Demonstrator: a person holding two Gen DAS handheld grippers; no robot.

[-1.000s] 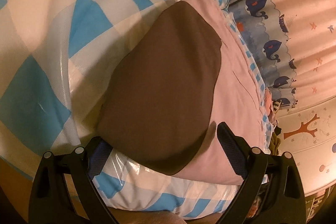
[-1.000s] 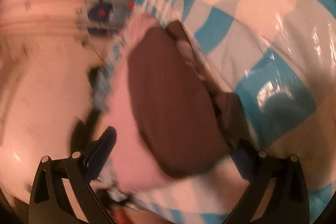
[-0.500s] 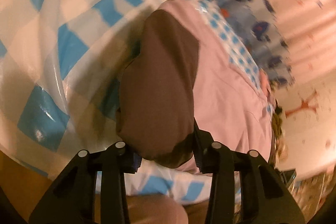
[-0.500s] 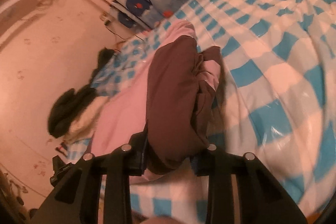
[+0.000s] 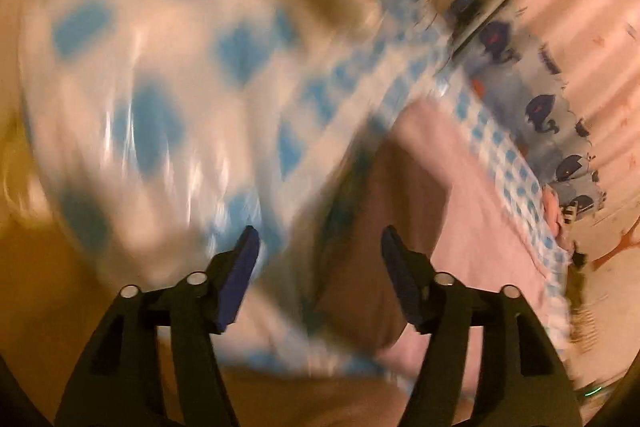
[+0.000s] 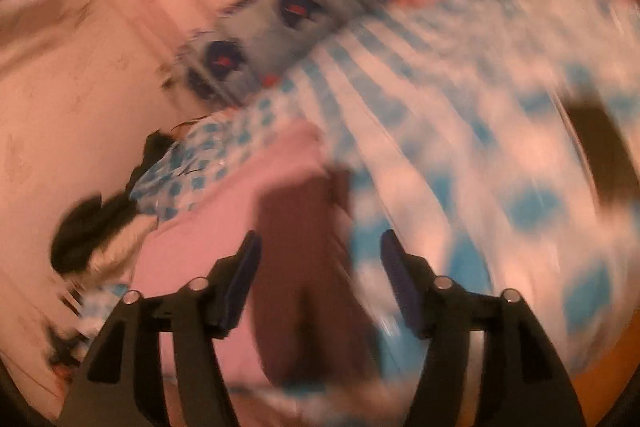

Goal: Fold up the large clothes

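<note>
Lying long-ways, the brown garment runs from near the camera up toward the far edge of the bed, where the whale curtain hangs. It rests on a pink cloth, and both lie on the shiny blue-and-white checked cover. Pale pink walls stand behind. A dark and white pile sits off to the side. Everything looks blurry. The garment looks folded into a narrow strip, plain brown. The left gripper and the right gripper are both opening, their jaws apart and above the garment, squeezing nothing.
</note>
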